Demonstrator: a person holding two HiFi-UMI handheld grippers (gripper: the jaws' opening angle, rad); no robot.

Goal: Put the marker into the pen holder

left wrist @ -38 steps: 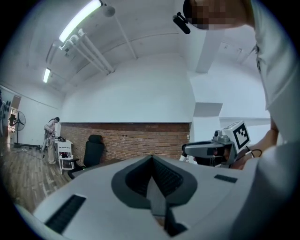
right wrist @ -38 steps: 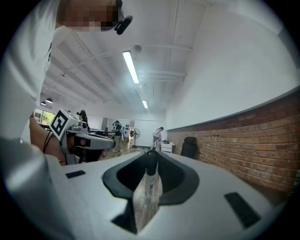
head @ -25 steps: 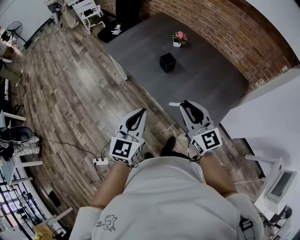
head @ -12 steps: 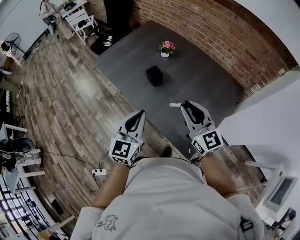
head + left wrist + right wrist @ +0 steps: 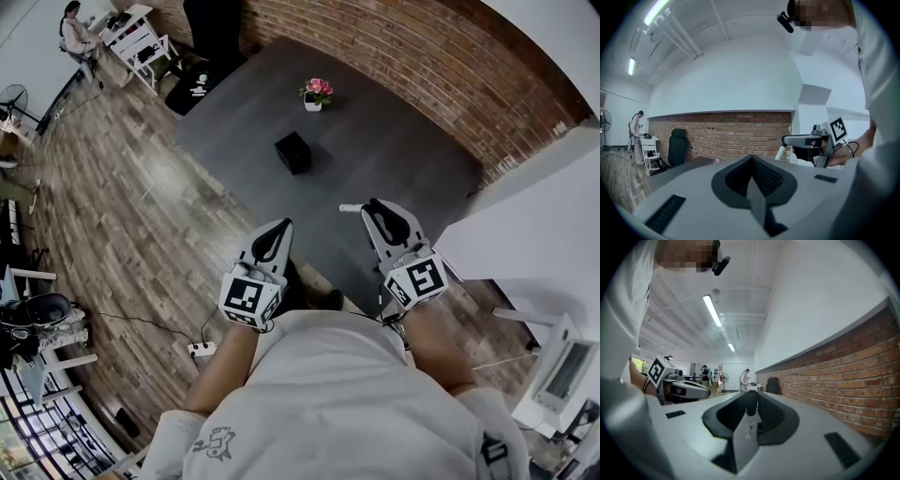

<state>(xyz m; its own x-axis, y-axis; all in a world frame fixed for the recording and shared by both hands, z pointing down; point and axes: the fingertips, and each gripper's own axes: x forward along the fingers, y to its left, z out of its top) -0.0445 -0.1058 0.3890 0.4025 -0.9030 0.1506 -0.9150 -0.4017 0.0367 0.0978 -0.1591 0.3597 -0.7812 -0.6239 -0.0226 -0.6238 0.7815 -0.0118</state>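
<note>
White cylindrical marker point(image 5: 749, 422) firm in right tool point(image 5: 751, 398); matte grey left tool point(image 5: 751, 163) clenched, empty.

Open tabletop point(image 5: 394, 159) around the black pen holder point(image 5: 293, 152), flower pot point(image 5: 316, 94) beyond, brick wall point(image 5: 422, 56) behind.

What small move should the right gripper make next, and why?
Probably carry the right gripper forward toward the black pen holder on the grey table. Its jaws grip the white marker, while the holder stands well ahead of it, so nothing can be dropped in yet.
</note>
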